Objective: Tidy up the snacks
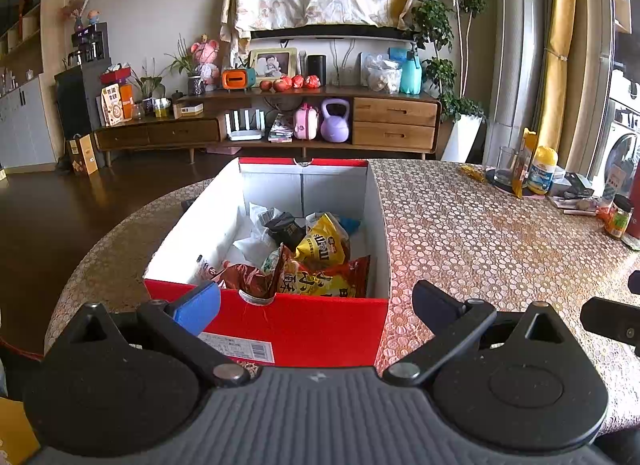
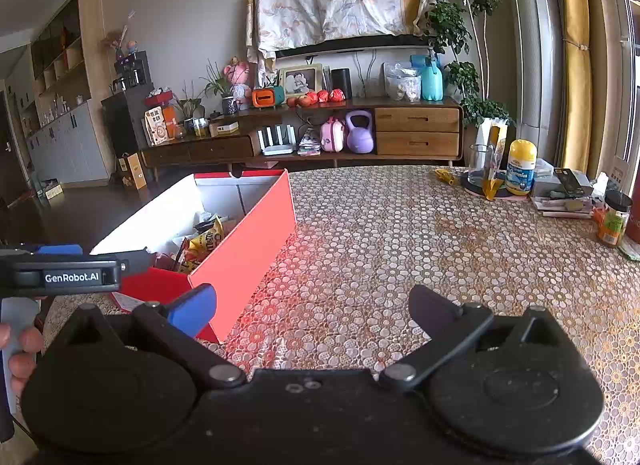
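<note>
A red cardboard box (image 1: pixel 304 325) with white inner walls stands on the table, open at the top. Inside lie several snack packets, among them a yellow M&M's bag (image 1: pixel 322 245) and a red-orange packet (image 1: pixel 324 277). My left gripper (image 1: pixel 316 305) is open and empty, just in front of the box's near wall. In the right wrist view the same box (image 2: pixel 248 241) sits to the left. My right gripper (image 2: pixel 314 311) is open and empty over the bare tablecloth, beside the box's right corner. The left gripper's body (image 2: pixel 64 275) shows at the left edge, held by a hand.
The round table (image 2: pixel 400 245) wears a gold lace-pattern cloth. At its far right stand a glass (image 2: pixel 480 165), a yellow-capped bottle (image 2: pixel 520 169), a jar (image 2: pixel 614 221) and small clutter. A wooden sideboard (image 1: pixel 280 121) lines the wall beyond.
</note>
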Demonstrator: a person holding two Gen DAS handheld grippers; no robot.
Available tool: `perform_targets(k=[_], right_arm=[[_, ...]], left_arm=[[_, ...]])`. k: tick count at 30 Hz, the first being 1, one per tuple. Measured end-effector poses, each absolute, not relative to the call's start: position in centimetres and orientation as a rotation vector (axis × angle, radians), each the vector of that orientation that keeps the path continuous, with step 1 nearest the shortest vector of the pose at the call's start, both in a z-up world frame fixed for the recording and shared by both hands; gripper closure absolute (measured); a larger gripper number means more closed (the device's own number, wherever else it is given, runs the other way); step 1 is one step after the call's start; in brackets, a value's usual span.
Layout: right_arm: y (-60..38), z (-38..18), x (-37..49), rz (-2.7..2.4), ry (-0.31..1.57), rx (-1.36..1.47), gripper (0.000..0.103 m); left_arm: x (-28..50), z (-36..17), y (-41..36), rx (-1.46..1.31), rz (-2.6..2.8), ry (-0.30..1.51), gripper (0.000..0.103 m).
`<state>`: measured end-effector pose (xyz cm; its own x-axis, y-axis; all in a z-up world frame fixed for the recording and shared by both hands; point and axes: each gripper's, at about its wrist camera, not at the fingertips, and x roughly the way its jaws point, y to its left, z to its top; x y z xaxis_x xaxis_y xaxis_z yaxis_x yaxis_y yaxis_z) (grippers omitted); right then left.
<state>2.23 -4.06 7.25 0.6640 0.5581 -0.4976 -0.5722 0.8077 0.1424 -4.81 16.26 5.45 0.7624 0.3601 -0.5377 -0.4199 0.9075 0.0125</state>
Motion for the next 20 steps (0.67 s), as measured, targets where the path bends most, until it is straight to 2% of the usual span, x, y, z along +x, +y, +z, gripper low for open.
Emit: perform_targets(k=[20], right_arm=[[-4.42,7.0,2.15,0.631,0.557,-0.017,0.0]], left_arm=[[-4.72,5.52,15.74,-0.091,0.398,0.558,0.0]])
